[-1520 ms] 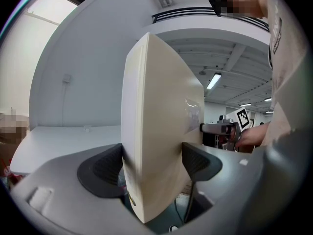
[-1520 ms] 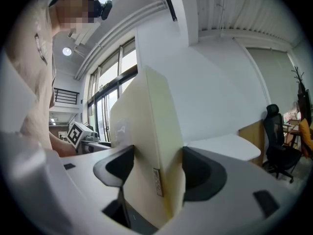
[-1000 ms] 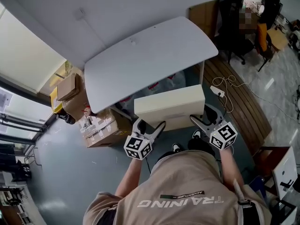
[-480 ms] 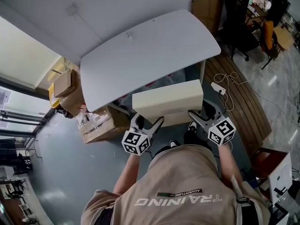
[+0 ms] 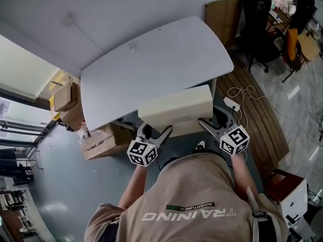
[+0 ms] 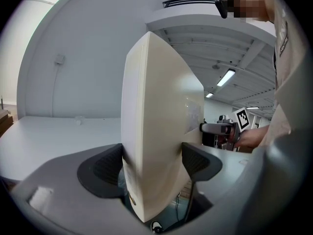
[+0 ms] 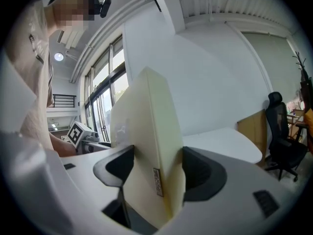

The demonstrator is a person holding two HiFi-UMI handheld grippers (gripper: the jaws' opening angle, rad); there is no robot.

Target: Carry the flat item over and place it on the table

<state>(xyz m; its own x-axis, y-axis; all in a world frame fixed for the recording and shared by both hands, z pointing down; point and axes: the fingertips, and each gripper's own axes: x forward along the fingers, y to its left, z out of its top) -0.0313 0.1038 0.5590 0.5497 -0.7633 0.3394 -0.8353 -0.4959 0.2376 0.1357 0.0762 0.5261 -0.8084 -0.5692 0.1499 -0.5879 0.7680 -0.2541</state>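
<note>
While the person stood at the near side of the white desk, both grippers held one flat cream slab up in the air. The slab was wide and thick, with round corners. Seen from the head, it lay about level, long side running left to right, just at the near edge of the desk. Its far edge hid a bit of that desk edge, and it was hard to tell if that part was over the desk top.

The left gripper had its two dark pads pressed on both faces of the slab, near the slab's left end. The right gripper did the same near the right end, with the slab squeezed tight between its pads. A small label sat on the thin edge of the slab by the right gripper. Each gripper's view showed the other gripper far off along the slab.

The person wore a tan shirt with white letters on it.

Brown cardboard boxes sat on the floor to the left, partly under the desk. A black chair stood past the right end of the desk. A white power strip with a looped cord lay on brown wooden planks to the right.
</note>
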